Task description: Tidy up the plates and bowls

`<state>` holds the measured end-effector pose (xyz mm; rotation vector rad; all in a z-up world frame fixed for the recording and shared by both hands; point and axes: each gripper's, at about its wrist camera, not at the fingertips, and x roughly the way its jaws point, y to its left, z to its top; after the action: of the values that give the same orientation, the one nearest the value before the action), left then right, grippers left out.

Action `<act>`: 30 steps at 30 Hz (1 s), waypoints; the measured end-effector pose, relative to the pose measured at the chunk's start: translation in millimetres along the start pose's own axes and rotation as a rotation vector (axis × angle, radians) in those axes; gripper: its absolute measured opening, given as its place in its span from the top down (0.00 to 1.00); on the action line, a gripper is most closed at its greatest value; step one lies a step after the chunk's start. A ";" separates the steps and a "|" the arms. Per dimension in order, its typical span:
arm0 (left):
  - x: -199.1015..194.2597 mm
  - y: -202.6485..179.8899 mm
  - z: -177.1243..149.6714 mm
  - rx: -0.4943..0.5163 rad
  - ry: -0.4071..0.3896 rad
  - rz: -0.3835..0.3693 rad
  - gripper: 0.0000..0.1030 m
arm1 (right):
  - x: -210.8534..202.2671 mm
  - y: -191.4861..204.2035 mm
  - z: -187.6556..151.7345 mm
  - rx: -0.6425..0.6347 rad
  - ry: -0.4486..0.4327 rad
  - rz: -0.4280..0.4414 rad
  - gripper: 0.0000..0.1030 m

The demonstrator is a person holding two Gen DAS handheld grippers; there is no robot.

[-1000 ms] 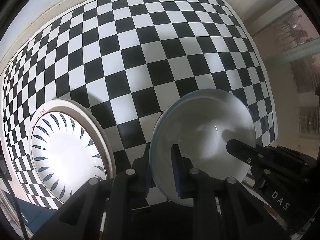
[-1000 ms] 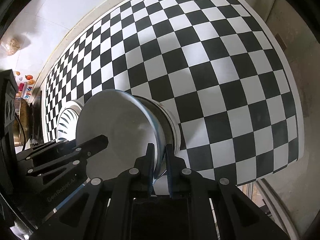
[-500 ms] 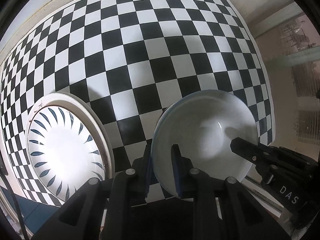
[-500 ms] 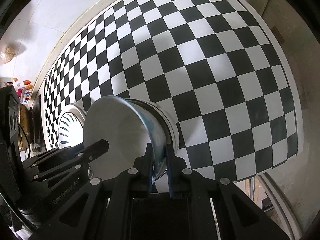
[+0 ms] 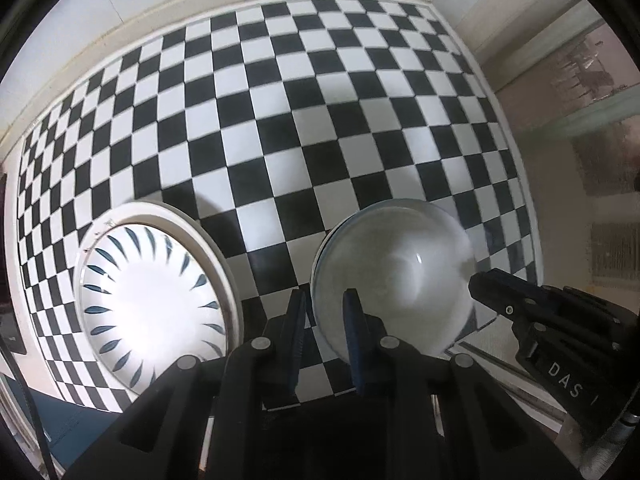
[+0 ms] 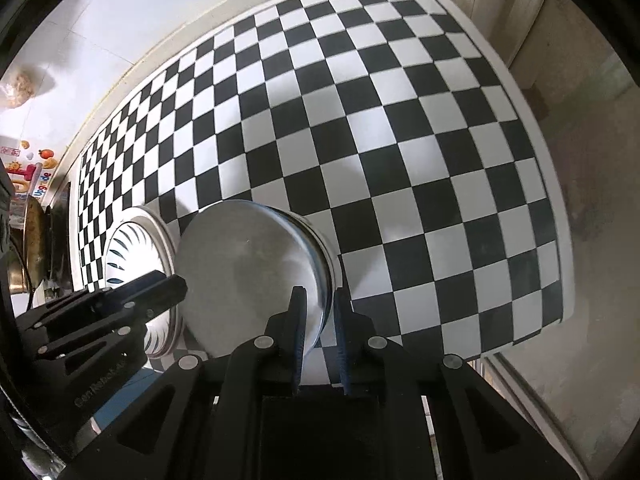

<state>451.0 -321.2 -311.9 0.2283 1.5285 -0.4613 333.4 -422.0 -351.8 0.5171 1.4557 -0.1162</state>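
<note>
Since the earlier frame both tongs have lifted the bowl, which now looks smaller against the checkered desk.

Left wrist view: the left tongs (image 5: 322, 330) are pinched nearly together on the near rim of the bowl (image 5: 394, 280), a round, smooth, glossy pale piece with a bluish edge, one blue pad inside and one outside. The bowl hangs above the black-and-white checkered desk (image 5: 288, 128). Left of the tongs lies a round white plate (image 5: 152, 308) with dark blue leaf strokes, seated in a wider cream plate (image 5: 200, 232). The right tongs (image 5: 484, 286) meet the bowl's far rim.

Right wrist view: the right tongs (image 6: 320, 326) clamp the bowl (image 6: 248, 272) rim, jaws almost shut. The patterned plate (image 6: 132, 248) sits beyond the bowl, partly hidden by it and by the left tongs (image 6: 176, 286).
</note>
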 end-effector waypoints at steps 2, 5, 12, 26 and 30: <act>-16.3 -0.6 -5.0 0.008 -0.024 -0.003 0.83 | -14.6 3.6 -6.1 -0.012 -0.024 -0.005 0.85; -45.0 -2.4 -12.6 0.029 -0.069 -0.002 0.83 | -41.8 10.5 -16.7 -0.034 -0.069 -0.010 0.85; -98.9 -11.6 -35.8 0.100 -0.158 0.017 0.83 | -111.5 26.3 -43.3 -0.093 -0.189 -0.041 0.85; -155.8 -23.9 -68.9 0.187 -0.229 0.031 0.83 | -174.7 49.0 -86.6 -0.171 -0.268 -0.084 0.85; -165.6 -24.7 -73.6 0.195 -0.248 0.032 0.83 | -186.4 52.0 -93.8 -0.182 -0.287 -0.086 0.85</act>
<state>377.4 -287.9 -147.7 0.3340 1.2372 -0.5915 243.1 -381.4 -160.9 0.2761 1.1932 -0.1193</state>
